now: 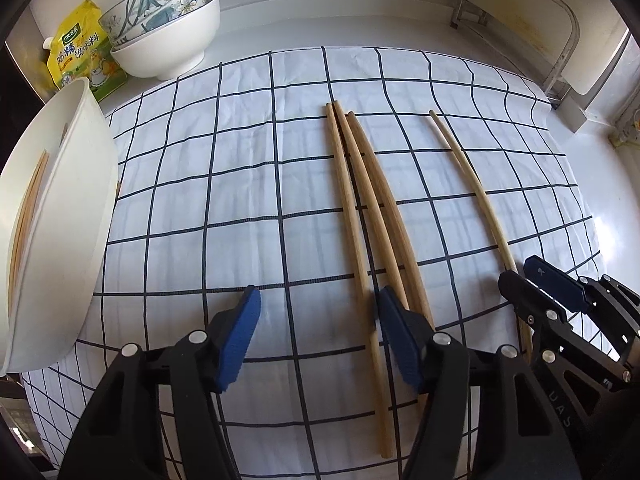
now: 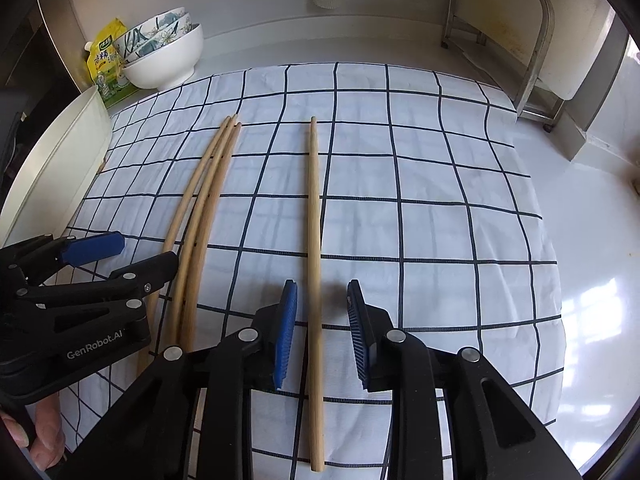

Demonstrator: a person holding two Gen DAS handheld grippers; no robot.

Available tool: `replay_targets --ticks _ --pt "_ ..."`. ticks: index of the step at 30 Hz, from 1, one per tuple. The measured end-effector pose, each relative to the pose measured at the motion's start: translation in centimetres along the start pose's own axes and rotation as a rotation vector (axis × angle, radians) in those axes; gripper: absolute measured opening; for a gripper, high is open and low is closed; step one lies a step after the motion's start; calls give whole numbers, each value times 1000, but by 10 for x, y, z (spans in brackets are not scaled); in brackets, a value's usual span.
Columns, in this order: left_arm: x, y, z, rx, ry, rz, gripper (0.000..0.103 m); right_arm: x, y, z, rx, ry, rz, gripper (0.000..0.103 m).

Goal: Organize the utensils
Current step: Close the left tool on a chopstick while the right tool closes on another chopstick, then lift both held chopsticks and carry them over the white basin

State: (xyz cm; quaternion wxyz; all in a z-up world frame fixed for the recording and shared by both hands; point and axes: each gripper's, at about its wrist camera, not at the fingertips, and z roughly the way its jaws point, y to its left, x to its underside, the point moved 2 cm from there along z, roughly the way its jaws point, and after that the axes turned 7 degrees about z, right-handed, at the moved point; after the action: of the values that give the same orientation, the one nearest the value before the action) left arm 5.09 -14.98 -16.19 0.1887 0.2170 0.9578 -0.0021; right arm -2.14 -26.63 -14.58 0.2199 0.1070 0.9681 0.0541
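The lone chopstick [image 2: 314, 264] lies on the checked cloth [image 2: 440, 220] running from the bottom centre of the right wrist view straight up toward the middle of the frame, so its long axis is in line with the way the right gripper [image 2: 322, 332] points. It passes between that gripper's spread fingers [image 2: 286, 332]; there is a gap on each side and neither blue pad touches it. This gripper is plainly the nearer one; I judge a plain squeeze across the stick would take it. In the left wrist view the three bundled chopsticks [image 1: 372, 216] run from lower centre up to the middle, side by side and touching. The left gripper [image 1: 316, 336] has its fingers [image 1: 240, 336] spread and holding nothing. The leftmost stick of the bundle passes between them, close to the right finger; the other two run behind that finger. The white bin [image 1: 60, 216] at the left edge of that frame already holds a few sticks, well apart from both groups on the surface
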Motion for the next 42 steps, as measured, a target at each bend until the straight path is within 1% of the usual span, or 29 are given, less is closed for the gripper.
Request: replay_targets --ticks 1,2,3,4,5,6,7,11,14,19,23,24,28,33,39,42 --pt "-1 -1 -1 9 0 2 47 0 1 1 5 -5 -6 25" --pt "-3 -3 -1 12 -1 5 42 0 3 1 11 -9 -14 25" --pt "-4 -4 -2 13 -2 11 34 -1 4 2 14 -12 -20 25" --pt "-4 -6 -2 18 -4 17 25 -1 5 2 16 -15 -25 23" --pt "-4 -7 -3 20 -5 21 20 -1 6 2 16 -17 -30 14" --pt "-4 -8 -3 25 -3 26 10 -1 7 2 18 -16 -33 9" --pt "-4 -9 -3 30 0 29 7 -1 7 2 17 -14 -33 7" --pt "-3 -6 -4 54 15 26 7 -2 6 0 -6 4 -3 6" --pt "-2 4 -9 80 22 8 7 -4 7 -7 -31 6 27 6" --pt "-1 30 -31 109 -3 -10 7 -13 18 -33 -63 -23 49 6" --pt "2 52 -59 119 -49 -31 7 -28 36 -55 -98 -58 54 6" --pt "1 62 -65 119 -64 -38 7 -33 43 -60 -108 -69 53 6" --pt "-1 98 -93 95 -130 -75 7 -54 82 -77 -165 -111 28 6" --pt "4 165 -119 44 -183 -145 7 -77 147 -79 -248 -121 -29 6" --pt "22 243 -117 -5 -181 -237 7 -95 233 -64 -314 -94 -122 6" --pt "27 271 -110 -20 -173 -268 7 -99 267 -50 -328 -63 -152 6"
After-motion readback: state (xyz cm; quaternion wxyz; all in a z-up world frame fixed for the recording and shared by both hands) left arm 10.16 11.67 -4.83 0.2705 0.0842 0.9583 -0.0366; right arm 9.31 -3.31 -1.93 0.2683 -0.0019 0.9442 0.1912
